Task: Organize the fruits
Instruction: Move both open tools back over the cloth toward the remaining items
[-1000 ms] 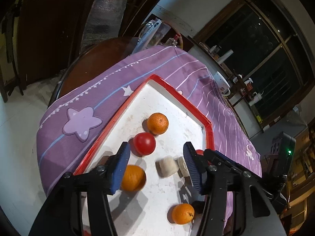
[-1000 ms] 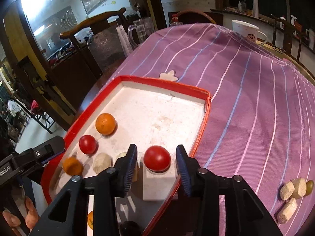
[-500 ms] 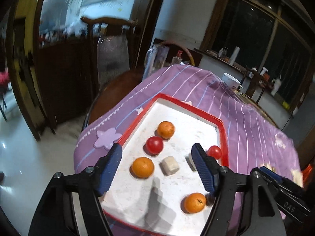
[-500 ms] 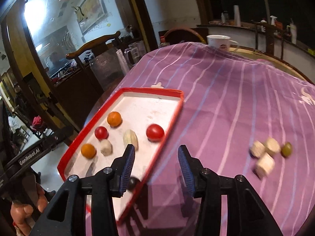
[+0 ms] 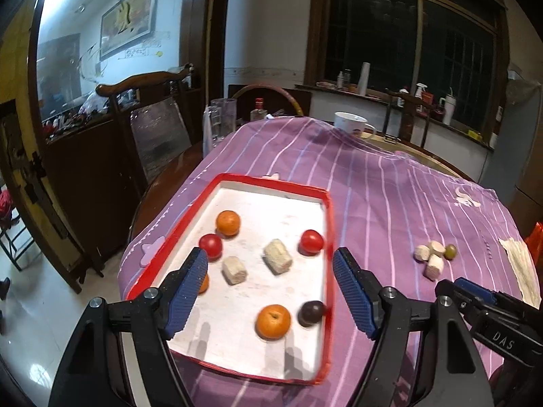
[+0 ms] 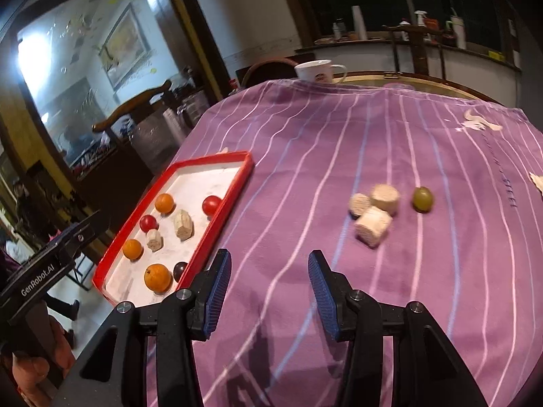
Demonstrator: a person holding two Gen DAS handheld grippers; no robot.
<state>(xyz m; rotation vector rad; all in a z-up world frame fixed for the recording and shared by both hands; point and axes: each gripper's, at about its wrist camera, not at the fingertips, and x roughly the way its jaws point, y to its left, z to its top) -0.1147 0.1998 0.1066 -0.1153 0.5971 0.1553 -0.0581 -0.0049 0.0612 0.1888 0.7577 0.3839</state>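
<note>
Purple striped tablecloth (image 5: 390,186) covers a round table, white mug (image 5: 349,122) at the far edge, dark windows behind. Red-rimmed tray (image 5: 328,224) sits on the cloth's left side. Inside: three oranges, one at the far left (image 5: 228,223), one near front (image 5: 273,316), one half hidden behind the left gripper's finger; two tomatoes (image 5: 210,245) (image 5: 311,241); two pale cylindrical chunks (image 5: 234,270) (image 5: 278,256); dark plum-like fruit (image 5: 311,312) beside the front orange. Out on the cloth, well apart from the tray: three more pale chunks (image 6: 373,210) clustered, green grape (image 6: 422,198) just beside them. Left gripper (image 5: 269,293) hangs over the tray, jaws wide apart, holding nothing. Right gripper (image 6: 269,293) over bare cloth, jaws apart, nothing held.
</note>
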